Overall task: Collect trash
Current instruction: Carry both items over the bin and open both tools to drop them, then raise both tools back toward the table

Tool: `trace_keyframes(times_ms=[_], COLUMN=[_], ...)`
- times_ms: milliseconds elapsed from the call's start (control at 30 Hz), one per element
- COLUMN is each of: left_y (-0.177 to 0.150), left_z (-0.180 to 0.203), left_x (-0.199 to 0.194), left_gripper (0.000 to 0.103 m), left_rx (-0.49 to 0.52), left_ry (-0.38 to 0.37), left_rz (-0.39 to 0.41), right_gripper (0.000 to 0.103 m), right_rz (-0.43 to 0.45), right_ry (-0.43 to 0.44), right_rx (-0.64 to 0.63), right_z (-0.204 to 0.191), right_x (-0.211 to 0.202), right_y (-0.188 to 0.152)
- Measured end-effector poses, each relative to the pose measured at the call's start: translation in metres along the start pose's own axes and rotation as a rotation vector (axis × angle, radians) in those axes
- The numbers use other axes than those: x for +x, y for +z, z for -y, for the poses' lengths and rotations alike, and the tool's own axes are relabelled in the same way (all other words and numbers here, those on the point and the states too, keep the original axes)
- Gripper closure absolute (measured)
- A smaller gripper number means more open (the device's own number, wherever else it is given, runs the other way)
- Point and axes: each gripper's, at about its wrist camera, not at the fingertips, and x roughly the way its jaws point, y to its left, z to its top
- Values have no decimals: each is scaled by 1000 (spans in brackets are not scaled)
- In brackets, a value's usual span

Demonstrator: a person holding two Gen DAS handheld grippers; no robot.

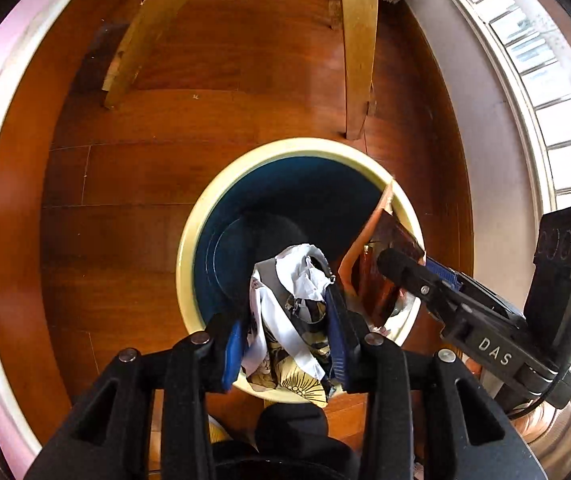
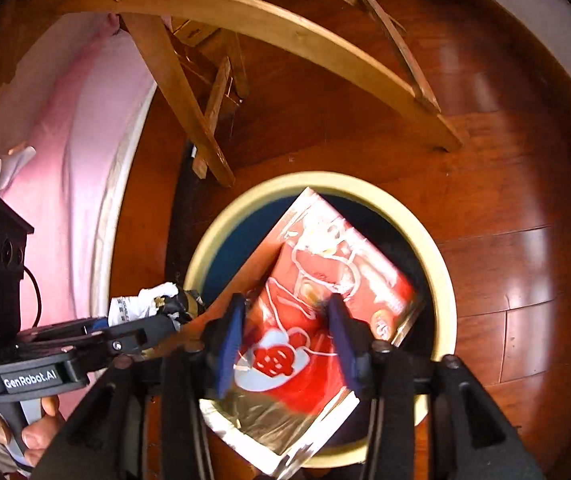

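A round bin (image 1: pixel 201 216) with a cream rim and dark blue inside stands on the wooden floor; it also shows in the right wrist view (image 2: pixel 443 276). My left gripper (image 1: pixel 285 320) is shut on a crumpled floral wrapper (image 1: pixel 285 320) and holds it over the bin's near rim. My right gripper (image 2: pixel 285 320) is shut on a red foil snack bag (image 2: pixel 325 264) that hangs over the bin's mouth. The right gripper (image 1: pixel 401 272) and its bag (image 1: pixel 381 252) appear at the bin's right rim in the left wrist view. The left gripper (image 2: pixel 157 320) with its wrapper (image 2: pixel 145 300) shows at the left.
Wooden chair legs (image 1: pixel 359 48) stand on the floor just beyond the bin, also in the right wrist view (image 2: pixel 181 92). A pink wall with a white skirting (image 2: pixel 65 120) runs on the left. A window (image 1: pixel 541 80) is on the right.
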Motion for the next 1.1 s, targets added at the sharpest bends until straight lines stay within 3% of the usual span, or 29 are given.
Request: trace_keyframes(times_ms=[67,100,167,267,367,567,767,1100], left_y=[2,1,1,1,5,1,-5,-25], left_z=[-1,0,-1,-2,-5,-1,12,35], left_x=[7,11,15,19,21,-8,-73,-253], left_gripper=[60,52,41,38,28,25,22,20], left_rx=[4,6,5,10,18,28,9,2], left_ry=[0,1,11,16,33,58,88,134], left_rz=[2,5,13,10,-11,29,80,196], right_gripper=[39,36,35,35,35,35,35,35], right_rz=[-12,-19,-30,-29,-24,-25,1,34], right_ry=[-12,-17,-17,-23,-33,-63,-82,-182], right_rx=[-4,-5,2,-2,-15,3,21,-31], right_z=[4,5,5,5,3,-10,-46,-147], right_x=[8,10,12,11,6,-19,-76,-210], right_y=[-2,-2,-4,-6,-8,-11,-8,-3])
